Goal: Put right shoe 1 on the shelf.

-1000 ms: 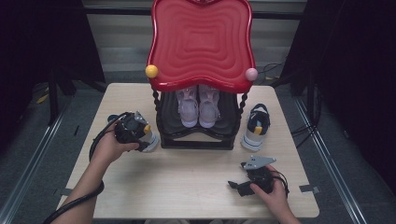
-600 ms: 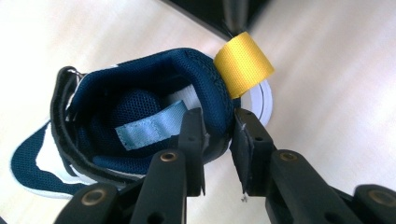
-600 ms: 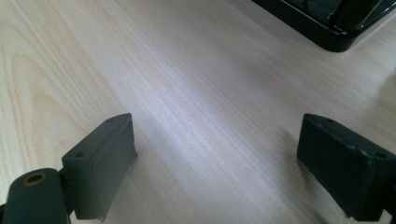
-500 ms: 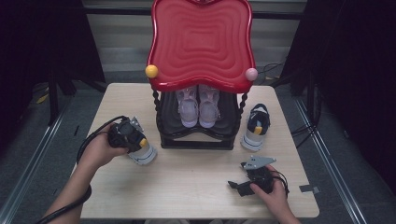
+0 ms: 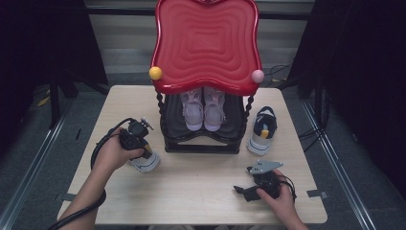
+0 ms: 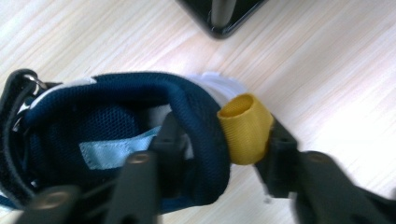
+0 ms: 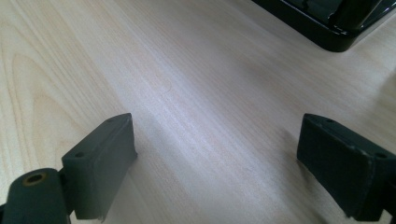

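Note:
A navy and white sneaker (image 5: pixel 146 162) with a yellow heel loop (image 6: pixel 245 128) is at the table's left, just off the black rack's corner. My left gripper (image 5: pixel 140 147) is shut on its padded heel collar (image 6: pixel 205 135), one jaw inside the shoe and one outside behind the loop. Whether the sole touches the table I cannot tell. The matching sneaker (image 5: pixel 262 129) stands to the right of the rack. Low at the front right, my right gripper (image 5: pixel 242 190) stands open over bare wood (image 7: pixel 215 158).
A black shoe rack (image 5: pixel 201 141) with a glossy red top (image 5: pixel 207 43) stands mid-table and holds a pale pink pair of shoes (image 5: pixel 203 108). Its base corner (image 7: pixel 336 28) lies ahead of the right gripper. Light wooden table (image 5: pixel 191 191); dark floor around it.
The left gripper has carried the navy sneaker a little away from the rack, toward the person's side of the table. The right gripper has stayed where it was.

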Demonstrator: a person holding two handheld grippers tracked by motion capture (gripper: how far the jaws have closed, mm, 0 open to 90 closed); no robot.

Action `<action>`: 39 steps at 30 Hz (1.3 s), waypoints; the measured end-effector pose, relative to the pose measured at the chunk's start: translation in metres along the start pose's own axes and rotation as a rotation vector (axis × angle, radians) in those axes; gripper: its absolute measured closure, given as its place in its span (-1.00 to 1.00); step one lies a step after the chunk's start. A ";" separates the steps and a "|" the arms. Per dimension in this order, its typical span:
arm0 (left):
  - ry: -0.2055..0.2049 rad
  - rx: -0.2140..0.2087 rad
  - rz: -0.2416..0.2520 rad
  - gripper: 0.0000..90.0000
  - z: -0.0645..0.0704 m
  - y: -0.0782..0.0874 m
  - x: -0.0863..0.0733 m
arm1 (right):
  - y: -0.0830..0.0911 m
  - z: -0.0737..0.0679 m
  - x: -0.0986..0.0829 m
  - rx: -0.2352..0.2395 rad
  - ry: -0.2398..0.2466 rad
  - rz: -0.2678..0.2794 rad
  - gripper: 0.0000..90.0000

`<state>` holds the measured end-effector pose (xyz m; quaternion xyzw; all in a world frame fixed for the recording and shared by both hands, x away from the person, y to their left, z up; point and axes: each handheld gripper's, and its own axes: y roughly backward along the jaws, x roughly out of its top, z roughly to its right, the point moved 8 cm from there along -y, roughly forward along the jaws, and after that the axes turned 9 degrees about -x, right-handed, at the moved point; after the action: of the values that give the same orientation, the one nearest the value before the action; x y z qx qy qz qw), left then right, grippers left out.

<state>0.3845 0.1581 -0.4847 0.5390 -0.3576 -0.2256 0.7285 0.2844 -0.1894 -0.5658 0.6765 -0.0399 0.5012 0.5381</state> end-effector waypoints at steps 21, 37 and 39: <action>-0.033 -0.105 -0.107 0.20 0.012 -0.008 -0.026 | -0.001 0.000 0.000 0.000 0.004 0.000 -0.77; -0.027 -0.191 -0.211 0.52 0.023 -0.029 -0.035 | -0.001 0.000 0.000 0.001 0.006 0.000 -0.77; -0.033 -0.187 -0.228 0.60 0.026 -0.031 -0.034 | 0.000 0.000 0.000 0.001 0.005 -0.001 -0.77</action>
<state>0.3450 0.1564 -0.5189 0.5020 -0.2835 -0.3482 0.7392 0.2850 -0.1892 -0.5659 0.6754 -0.0381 0.5027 0.5382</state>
